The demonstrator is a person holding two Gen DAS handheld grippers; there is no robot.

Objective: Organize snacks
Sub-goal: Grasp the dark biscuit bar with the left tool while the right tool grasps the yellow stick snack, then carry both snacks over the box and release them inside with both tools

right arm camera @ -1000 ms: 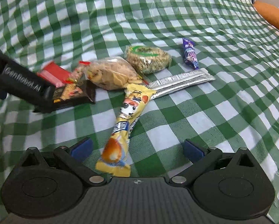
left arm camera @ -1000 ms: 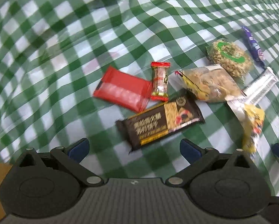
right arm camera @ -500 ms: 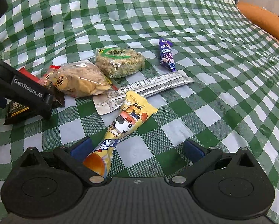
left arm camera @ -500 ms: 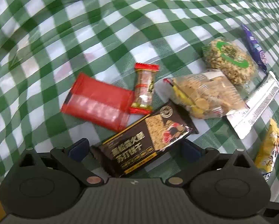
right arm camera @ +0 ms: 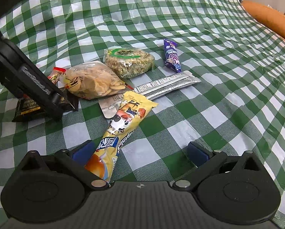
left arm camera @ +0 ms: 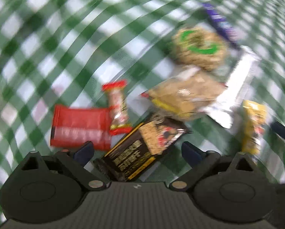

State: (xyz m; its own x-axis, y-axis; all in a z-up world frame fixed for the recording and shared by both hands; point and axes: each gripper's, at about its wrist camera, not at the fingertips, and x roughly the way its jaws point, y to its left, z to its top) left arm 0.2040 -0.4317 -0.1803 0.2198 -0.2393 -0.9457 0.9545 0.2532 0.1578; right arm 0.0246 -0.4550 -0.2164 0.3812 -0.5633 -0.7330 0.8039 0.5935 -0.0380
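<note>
Dark cracker pack (left arm camera: 142,150) nearer, left claw (left arm camera: 137,153) closer

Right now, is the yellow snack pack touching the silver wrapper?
Touching. The right wrist view shows the yellow snack pack's top end lying over the silver wrapper's near end, no cloth visible between them.

Dark biscuit pack (left arm camera: 142,148): gold lettering on front, blurred, unreadable. Yellow snack bag (right arm camera: 121,126): blue letters upside down, not legible. Silver packet (right arm camera: 167,85): rows of fine print, too small to read. Purple wrapper (right arm camera: 172,56): white logo, unreadable. Left tongs (right arm camera: 35,87): white arm lettering blurred.
</note>
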